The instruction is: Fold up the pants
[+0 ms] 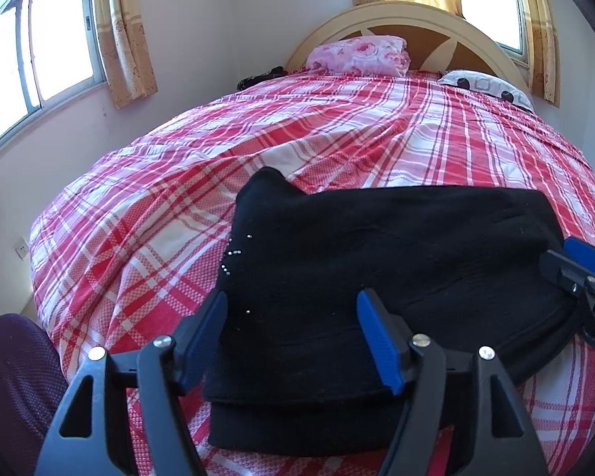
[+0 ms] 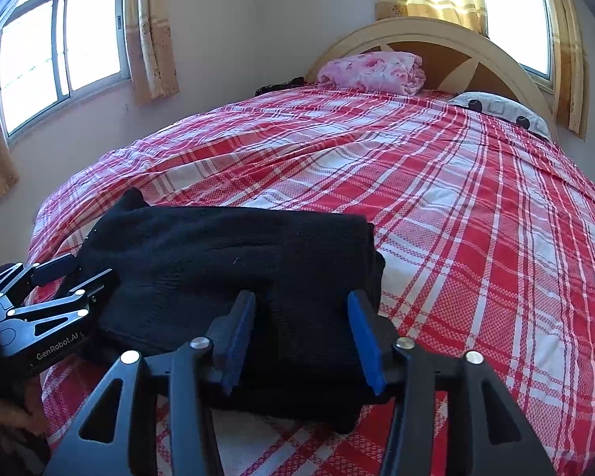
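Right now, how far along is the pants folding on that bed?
Mostly done, it seems. The black pants already lie in a compact stack of layers on the plaid bedspread. In hand: nothing; the left gripper and right gripper are both open, fingers spread over the near edge. Left: perhaps tidying the corner poking out at the far left, or one more fold.

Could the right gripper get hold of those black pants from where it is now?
Probably yes. The right gripper sits at the near edge of the folded black pants with its jaws open on either side of the cloth. Nothing lies between them, and the left gripper is off at the other end.
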A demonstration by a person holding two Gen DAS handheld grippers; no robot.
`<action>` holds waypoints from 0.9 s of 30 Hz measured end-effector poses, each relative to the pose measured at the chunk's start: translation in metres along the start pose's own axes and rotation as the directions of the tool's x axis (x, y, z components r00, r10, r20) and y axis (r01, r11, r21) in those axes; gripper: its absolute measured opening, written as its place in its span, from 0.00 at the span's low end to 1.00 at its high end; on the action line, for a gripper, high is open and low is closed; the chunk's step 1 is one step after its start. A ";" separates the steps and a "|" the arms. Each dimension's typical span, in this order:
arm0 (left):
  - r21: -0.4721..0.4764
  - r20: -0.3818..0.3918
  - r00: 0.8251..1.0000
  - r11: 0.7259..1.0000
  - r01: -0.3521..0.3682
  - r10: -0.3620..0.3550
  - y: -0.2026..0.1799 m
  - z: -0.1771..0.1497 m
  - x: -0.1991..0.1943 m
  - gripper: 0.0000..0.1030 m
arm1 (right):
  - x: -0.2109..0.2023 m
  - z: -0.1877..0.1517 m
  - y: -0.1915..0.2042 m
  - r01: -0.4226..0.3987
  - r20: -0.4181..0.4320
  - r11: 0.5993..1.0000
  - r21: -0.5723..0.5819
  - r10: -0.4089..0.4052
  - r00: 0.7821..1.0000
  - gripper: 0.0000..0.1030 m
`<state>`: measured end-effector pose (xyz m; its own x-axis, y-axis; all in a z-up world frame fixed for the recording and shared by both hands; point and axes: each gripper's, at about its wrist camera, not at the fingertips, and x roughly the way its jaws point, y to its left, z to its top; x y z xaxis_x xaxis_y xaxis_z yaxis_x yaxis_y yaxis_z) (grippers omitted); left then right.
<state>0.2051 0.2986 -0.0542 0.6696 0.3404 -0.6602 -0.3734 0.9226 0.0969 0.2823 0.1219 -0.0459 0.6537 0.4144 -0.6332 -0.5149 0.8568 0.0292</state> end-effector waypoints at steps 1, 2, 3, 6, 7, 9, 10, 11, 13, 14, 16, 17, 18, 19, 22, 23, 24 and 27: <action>-0.001 0.001 1.000 1.000 -0.003 0.003 0.000 0.000 -0.001 0.69 | 0.000 0.000 0.003 0.003 -0.007 1.000 -0.014 -0.003 1.000 0.56; -0.004 -0.003 1.000 1.000 -0.004 0.004 0.000 0.000 -0.002 0.69 | 0.000 0.001 0.005 0.012 -0.016 1.000 -0.026 -0.012 1.000 0.56; -0.007 -0.004 1.000 1.000 -0.006 0.006 0.000 0.000 -0.004 0.69 | -0.005 0.002 0.008 0.030 -0.022 0.999 -0.040 -0.031 0.999 0.56; -0.007 -0.010 1.000 1.000 -0.016 0.016 0.001 -0.003 -0.012 0.69 | -0.033 -0.002 0.009 0.079 0.018 0.997 0.004 -0.079 0.997 0.57; -0.008 -0.011 1.000 1.000 -0.015 0.015 0.001 -0.004 -0.016 0.69 | -0.044 -0.004 0.007 0.068 0.032 0.997 0.037 -0.069 0.997 0.57; -0.011 -0.009 1.000 1.000 -0.014 0.014 0.001 -0.008 -0.024 0.69 | -0.066 -0.011 0.003 0.020 0.070 0.995 0.100 -0.027 0.997 0.57; -0.011 -0.012 1.000 1.000 -0.014 0.013 0.000 -0.009 -0.028 0.70 | -0.078 -0.016 0.001 0.002 0.093 0.991 0.131 -0.014 0.996 0.57; -0.010 -0.018 1.000 1.000 -0.009 0.009 -0.002 -0.010 -0.032 0.70 | -0.085 -0.018 0.000 -0.006 0.104 0.989 0.145 -0.009 0.995 0.57; -0.009 -0.019 1.000 1.000 0.004 -0.005 -0.005 -0.012 -0.039 0.70 | -0.096 -0.024 -0.001 -0.019 0.114 0.986 0.166 0.000 0.994 0.57; -0.006 -0.019 1.000 1.000 0.009 -0.009 -0.007 -0.013 -0.042 0.70 | -0.101 -0.027 -0.001 -0.028 0.116 0.984 0.174 0.008 0.993 0.57; 0.003 -0.021 1.000 1.000 0.022 -0.022 -0.013 -0.015 -0.051 0.72 | -0.110 -0.031 -0.003 -0.042 0.112 0.980 0.195 0.021 0.994 0.57; 0.005 -0.021 0.999 1.000 0.028 -0.028 -0.015 -0.017 -0.055 0.73 | -0.114 -0.034 -0.005 -0.048 0.109 0.977 0.208 0.025 0.994 0.57; 0.009 -0.018 0.999 0.999 0.032 -0.032 -0.019 -0.019 -0.061 0.73 | -0.118 -0.036 -0.007 -0.048 0.105 0.975 0.217 0.026 0.994 0.57; 0.014 -0.014 0.999 0.999 0.034 -0.034 -0.022 -0.020 -0.066 0.73 | -0.122 -0.038 -0.009 -0.046 0.102 0.973 0.228 0.023 0.995 0.57; 0.043 0.005 0.999 0.999 0.033 -0.033 -0.033 -0.025 -0.081 0.77 | -0.134 -0.045 -0.015 -0.038 0.098 0.966 0.255 0.014 0.995 0.57; 0.050 0.008 0.999 0.998 0.032 -0.032 -0.036 -0.026 -0.084 0.81 | -0.138 -0.047 -0.016 -0.037 0.097 0.964 0.261 0.012 0.995 0.57; 0.055 0.010 0.999 0.998 0.031 -0.032 -0.038 -0.026 -0.088 0.84 | -0.142 -0.049 -0.017 -0.033 0.091 0.963 0.269 0.009 0.996 0.58; 0.052 0.026 0.999 0.998 0.037 -0.038 -0.041 -0.027 -0.101 0.88 | -0.149 -0.052 -0.016 -0.008 0.074 0.960 0.279 -0.013 0.997 0.59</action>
<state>0.1358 0.2217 -0.0118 0.6999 0.3096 -0.6437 -0.3147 0.9427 0.1112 0.1644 0.0300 0.0082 0.6998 0.4249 -0.5743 -0.3453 0.9049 0.2488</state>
